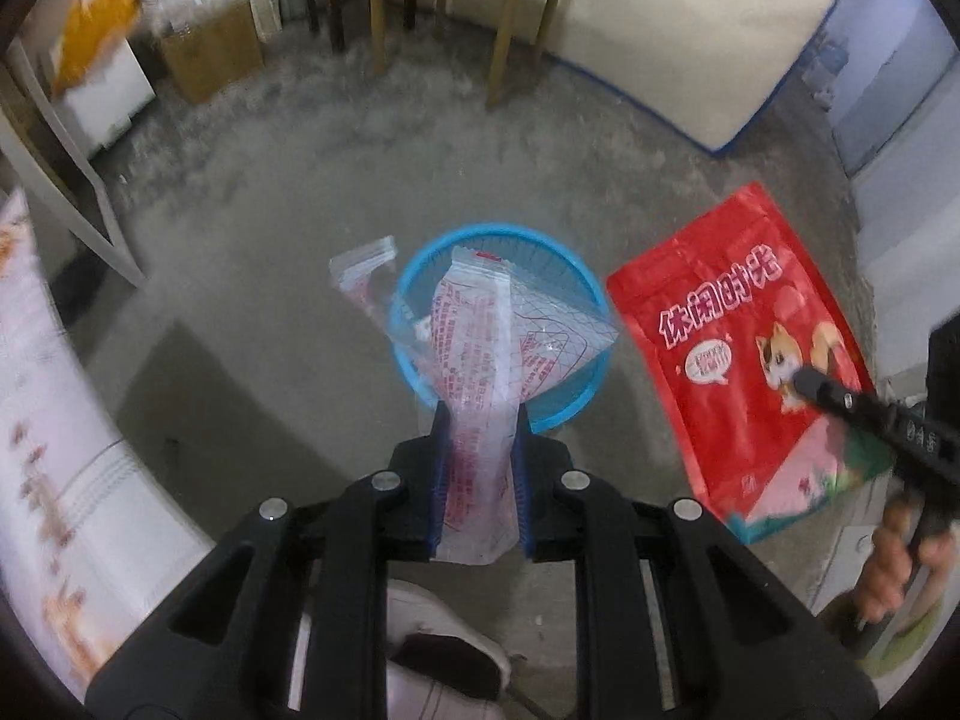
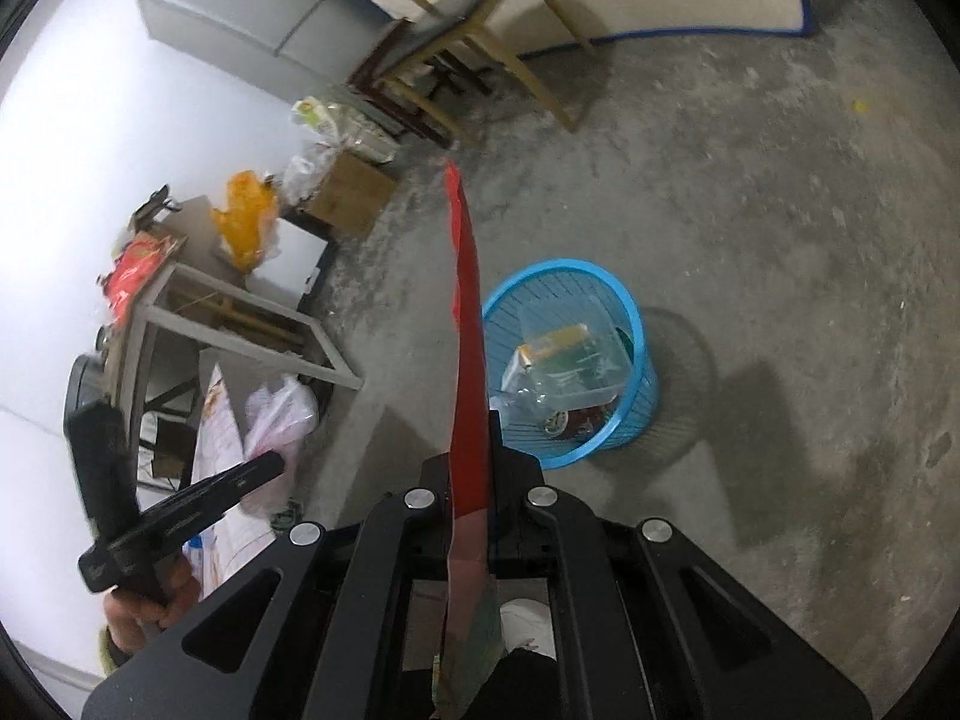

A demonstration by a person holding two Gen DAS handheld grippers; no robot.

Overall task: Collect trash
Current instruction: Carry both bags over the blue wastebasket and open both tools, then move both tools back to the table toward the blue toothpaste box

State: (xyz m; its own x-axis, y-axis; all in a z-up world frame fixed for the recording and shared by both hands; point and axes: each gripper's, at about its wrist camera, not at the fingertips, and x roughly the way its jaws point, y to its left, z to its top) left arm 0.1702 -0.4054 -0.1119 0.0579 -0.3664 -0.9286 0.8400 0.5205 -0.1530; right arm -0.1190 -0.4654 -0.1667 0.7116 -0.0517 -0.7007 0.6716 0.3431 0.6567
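Both pieces of trash are in hand and the step under way is the carry to the bin. The left gripper (image 1: 480, 414) is clamped on a clear crinkled plastic wrapper with red print (image 1: 477, 360), which stands up between the blue pads and hangs directly over the round blue mesh wastebasket (image 1: 414, 276) on the concrete floor (image 1: 270, 210). The right gripper (image 2: 474, 438) is pinched tight on a flat red snack pouch with a cartoon cat (image 1: 750, 354), seen edge-on as a thin red blade in its own camera, held beside the basket's rim rather than above it. The basket already holds clear wrappers and a yellowish packet (image 2: 558, 339). Next, I judge, the left jaws need only part to drop the wrapper; the broad, stiff pouch must shift over the opening first, probably tilted to fit.
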